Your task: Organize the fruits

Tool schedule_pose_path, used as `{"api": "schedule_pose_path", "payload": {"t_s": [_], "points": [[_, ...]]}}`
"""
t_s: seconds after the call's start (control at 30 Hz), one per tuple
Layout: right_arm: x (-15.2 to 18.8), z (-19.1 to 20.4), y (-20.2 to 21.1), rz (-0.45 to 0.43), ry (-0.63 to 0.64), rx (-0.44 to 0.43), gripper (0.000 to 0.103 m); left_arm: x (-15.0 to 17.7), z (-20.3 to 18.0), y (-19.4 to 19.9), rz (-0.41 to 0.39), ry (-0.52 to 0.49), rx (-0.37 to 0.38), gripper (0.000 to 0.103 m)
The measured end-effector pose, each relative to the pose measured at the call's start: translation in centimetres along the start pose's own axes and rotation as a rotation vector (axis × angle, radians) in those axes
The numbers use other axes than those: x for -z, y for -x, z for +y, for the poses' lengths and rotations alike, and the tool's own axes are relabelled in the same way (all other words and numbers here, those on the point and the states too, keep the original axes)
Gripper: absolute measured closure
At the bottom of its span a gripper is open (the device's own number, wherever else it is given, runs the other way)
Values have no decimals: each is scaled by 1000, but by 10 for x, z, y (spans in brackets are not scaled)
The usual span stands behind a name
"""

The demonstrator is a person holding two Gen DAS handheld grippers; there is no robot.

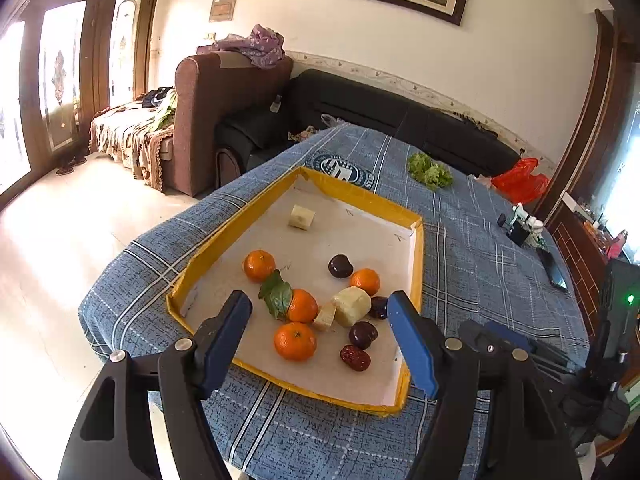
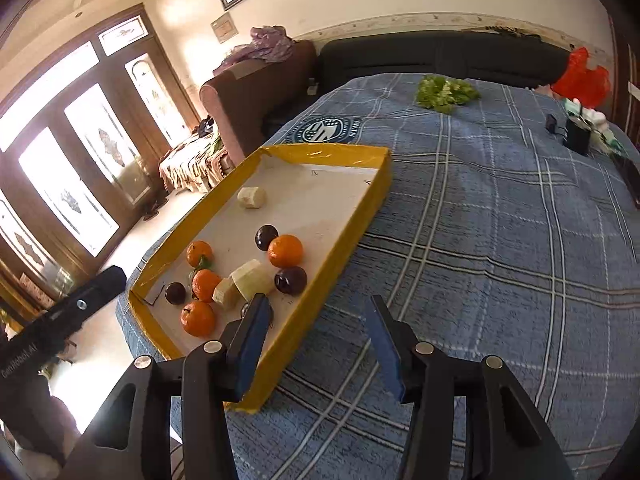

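Observation:
A yellow-rimmed tray (image 1: pixel 360 196) (image 2: pixel 332 156) lies on the blue checked cloth. It holds several tangerines (image 1: pixel 295 341) (image 2: pixel 198 318), one with a green leaf (image 1: pixel 276 294). There are also three dark plums (image 1: pixel 363 335) (image 2: pixel 291 280), a red date (image 1: pixel 355 357) and pale peeled fruit chunks (image 1: pixel 352 306) (image 2: pixel 252 278). One chunk (image 1: pixel 302 217) (image 2: pixel 251 197) lies apart at the tray's far end. My left gripper (image 1: pixel 318 304) hovers open over the near fruit, holding nothing. My right gripper (image 2: pixel 318 304) is open and empty above the tray's right wall and the cloth.
Green lettuce (image 1: pixel 430 170) (image 2: pixel 444 92) and a red plastic bag (image 1: pixel 520 180) (image 2: pixel 582 74) lie at the table's far side. A small black-and-white device (image 1: pixel 524 228) (image 2: pixel 576 136) stands at the right. The table edge drops to the floor left of the tray. Sofas stand behind.

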State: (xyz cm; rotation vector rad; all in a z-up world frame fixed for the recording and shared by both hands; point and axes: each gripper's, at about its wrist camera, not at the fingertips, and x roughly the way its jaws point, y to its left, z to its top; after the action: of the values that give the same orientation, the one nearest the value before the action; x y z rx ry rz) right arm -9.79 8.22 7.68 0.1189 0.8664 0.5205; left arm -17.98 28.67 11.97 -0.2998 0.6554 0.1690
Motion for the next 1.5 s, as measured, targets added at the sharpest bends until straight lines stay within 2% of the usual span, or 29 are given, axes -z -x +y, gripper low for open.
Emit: {"api": "schedule_pose_path", "payload": {"t_s": [0.17, 0.47, 0.67, 0.77, 0.83, 0.97, 1.03, 1.13, 1.2, 1.27, 1.33, 1.4, 1.5], "points": [[12, -5, 25, -36, -26, -7, 47, 1, -4, 33, -74, 7, 20, 30], [22, -15, 74, -128, -54, 0, 44, -3, -29, 100, -206, -31, 102, 24], [17, -19, 122, -220, -44, 6, 44, -14, -54, 142, -310, -103, 87, 19], [3, -16, 164, -304, 7, 36, 44, -28, -62, 164, -342, -136, 76, 18], [-10, -14, 201, -374, 42, 52, 41, -41, -65, 184, -378, -150, 40, 13], [-49, -11, 277, -495, 102, 88, 37, -72, -63, 219, -426, -130, 22, 10], [-72, -9, 319, -561, 117, 100, 30, -84, -58, 229, -442, -117, 3, 7], [-97, -4, 356, -605, 140, 112, 22, -96, -48, 231, -455, -101, -45, 5], [-103, -2, 358, -597, 151, 111, 17, -95, -39, 220, -454, -88, -75, 3], [-97, 0, 338, -566, 159, 120, 11, -89, -34, 203, -442, -78, -92, 2], [-85, -1, 297, -492, 149, 121, 11, -79, -30, 173, -404, -79, -127, 2], [-70, -1, 255, -409, 152, 75, 11, -67, -22, 138, -337, -73, -161, 2], [-48, 1, 187, -304, 140, 39, 11, -49, -5, 90, -233, -24, -136, 2]]}}
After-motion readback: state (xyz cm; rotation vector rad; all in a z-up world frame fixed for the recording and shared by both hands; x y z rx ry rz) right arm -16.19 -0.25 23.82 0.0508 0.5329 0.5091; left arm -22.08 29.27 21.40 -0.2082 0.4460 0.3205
